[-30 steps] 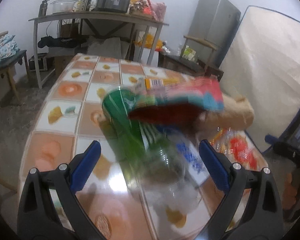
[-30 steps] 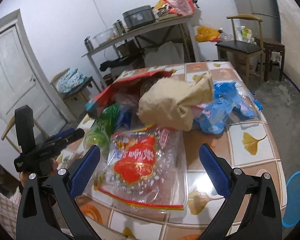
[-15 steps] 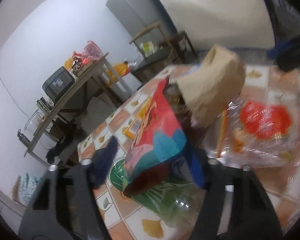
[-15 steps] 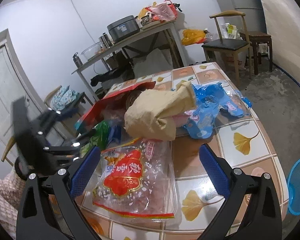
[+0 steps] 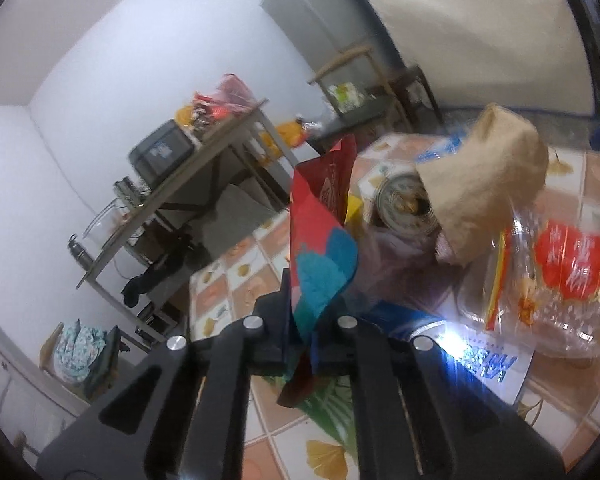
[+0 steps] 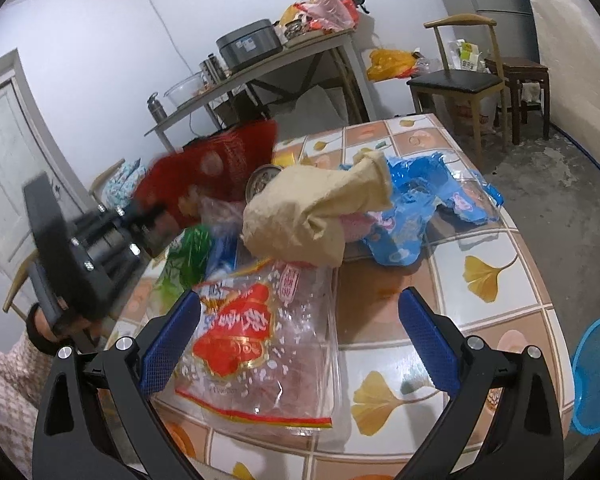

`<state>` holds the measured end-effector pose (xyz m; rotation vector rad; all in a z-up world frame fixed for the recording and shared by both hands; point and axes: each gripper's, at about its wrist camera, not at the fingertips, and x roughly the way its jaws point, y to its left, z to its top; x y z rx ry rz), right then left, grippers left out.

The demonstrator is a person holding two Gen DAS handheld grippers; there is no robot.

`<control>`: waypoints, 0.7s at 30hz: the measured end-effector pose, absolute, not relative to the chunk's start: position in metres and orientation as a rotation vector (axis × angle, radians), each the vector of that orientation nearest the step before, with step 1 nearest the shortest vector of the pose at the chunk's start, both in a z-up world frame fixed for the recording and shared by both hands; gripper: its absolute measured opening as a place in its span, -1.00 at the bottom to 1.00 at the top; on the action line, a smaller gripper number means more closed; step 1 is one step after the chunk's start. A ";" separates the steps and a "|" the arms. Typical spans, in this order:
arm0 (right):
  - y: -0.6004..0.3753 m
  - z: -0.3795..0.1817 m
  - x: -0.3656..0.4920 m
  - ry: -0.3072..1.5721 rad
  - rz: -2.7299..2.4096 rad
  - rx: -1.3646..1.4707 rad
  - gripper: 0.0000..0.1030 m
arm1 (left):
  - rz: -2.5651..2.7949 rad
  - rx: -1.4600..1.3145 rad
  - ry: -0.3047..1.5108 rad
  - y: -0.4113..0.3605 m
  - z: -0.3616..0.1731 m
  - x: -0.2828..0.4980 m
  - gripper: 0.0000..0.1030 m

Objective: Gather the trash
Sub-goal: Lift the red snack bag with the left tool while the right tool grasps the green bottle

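1. Trash is heaped on the tiled table (image 6: 496, 308): your left gripper (image 5: 306, 322) has its fingers clamped on the lower edge of the red snack bag (image 5: 320, 240), which stands up from the pile. Your right gripper (image 6: 300, 340) hangs with fingers spread wide above the clear rice bag (image 6: 260, 340), holding nothing.

2. Lift the red bag straight up and away. It is thin film pinched only at an edge, so a sideways jerk would likely tear it or drag its neighbours.

3. Watch the brown paper bag (image 6: 316, 216) and the round tin (image 5: 404, 204) just beside the red bag; they could tip if the pile shifts.

4. Judged from the pile, the rice bag is the easiest next grab: it lies flat, near the table's front edge.

5. Only the right view shows the blue wrapper (image 6: 420, 208) behind the paper bag and the blue bin (image 6: 596, 376) on the floor to your right.

6. Only the left view shows the pinch itself.
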<state>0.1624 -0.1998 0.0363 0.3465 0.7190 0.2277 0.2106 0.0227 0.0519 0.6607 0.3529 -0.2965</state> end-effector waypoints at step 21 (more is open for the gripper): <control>-0.174 0.045 0.157 0.779 0.208 0.275 0.46 | -0.313 -0.098 0.303 0.151 0.099 0.157 -0.94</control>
